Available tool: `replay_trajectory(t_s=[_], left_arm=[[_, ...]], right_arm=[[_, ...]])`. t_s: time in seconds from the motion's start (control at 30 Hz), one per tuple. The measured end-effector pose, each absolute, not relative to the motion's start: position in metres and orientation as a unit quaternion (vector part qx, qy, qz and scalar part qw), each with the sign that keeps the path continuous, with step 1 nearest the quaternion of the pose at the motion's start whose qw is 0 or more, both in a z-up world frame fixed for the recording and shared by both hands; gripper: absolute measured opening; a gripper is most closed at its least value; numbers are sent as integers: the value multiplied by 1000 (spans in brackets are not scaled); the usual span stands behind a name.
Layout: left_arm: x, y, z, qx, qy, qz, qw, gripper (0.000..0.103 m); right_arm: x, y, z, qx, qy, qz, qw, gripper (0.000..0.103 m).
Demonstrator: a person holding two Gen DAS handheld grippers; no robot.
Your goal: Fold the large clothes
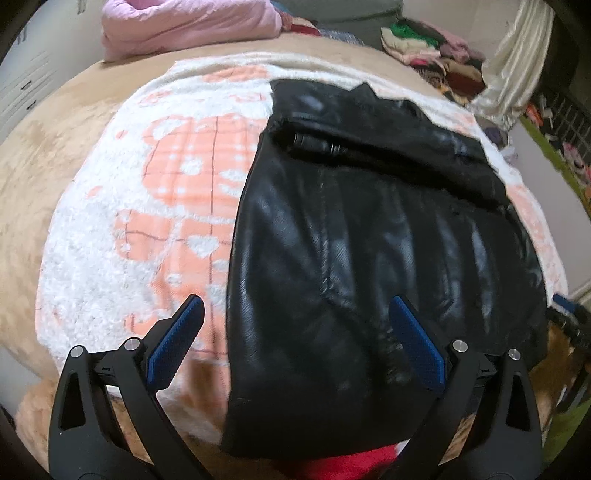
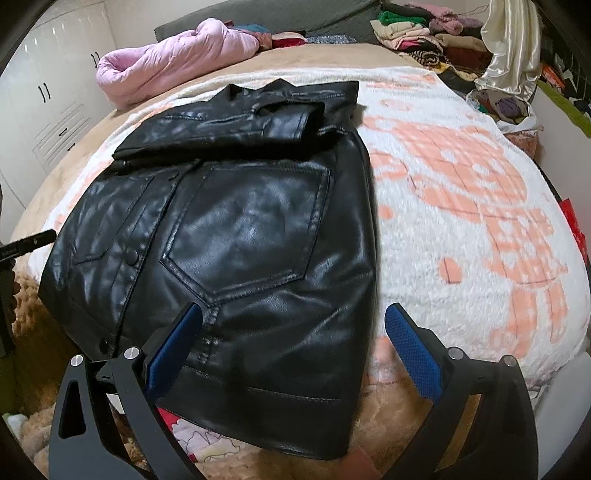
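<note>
A black leather jacket (image 1: 369, 236) lies flat on a white and orange blanket (image 1: 122, 229), its sleeves folded across the upper part. In the right wrist view the jacket (image 2: 236, 229) shows a chest pocket and snap buttons, and its hem hangs over the bed's near edge. My left gripper (image 1: 295, 310) hovers open above the jacket's lower left side, holding nothing. Over the hem's right corner my right gripper (image 2: 293, 319) is open and empty too. A black part of the left gripper (image 2: 26, 242) shows at the left edge of the right wrist view.
A pink quilt (image 2: 173, 55) lies at the head of the tan bed (image 1: 44, 147). Piles of folded clothes (image 2: 421, 33) and a cream satin cloth (image 2: 513, 44) sit at the far right. White cabinets (image 2: 48, 103) stand on the left. Something red (image 1: 343, 461) lies below the hem.
</note>
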State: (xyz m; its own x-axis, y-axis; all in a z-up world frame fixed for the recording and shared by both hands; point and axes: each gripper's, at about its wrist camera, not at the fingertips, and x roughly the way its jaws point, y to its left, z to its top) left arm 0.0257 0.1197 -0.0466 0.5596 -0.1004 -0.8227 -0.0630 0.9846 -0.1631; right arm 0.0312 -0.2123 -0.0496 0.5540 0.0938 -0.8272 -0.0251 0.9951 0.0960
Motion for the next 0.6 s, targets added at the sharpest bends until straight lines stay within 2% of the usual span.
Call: replay_trajectory(t_s=[0.47, 0.6], left_arm=[[3, 148, -73, -135, 491, -42, 860, 93], [-4, 145, -77, -142, 497, -67, 854, 79]], right_arm=[[25, -214, -65, 48, 499, 62, 863, 99], [27, -216, -72, 52, 509, 55, 857, 99]])
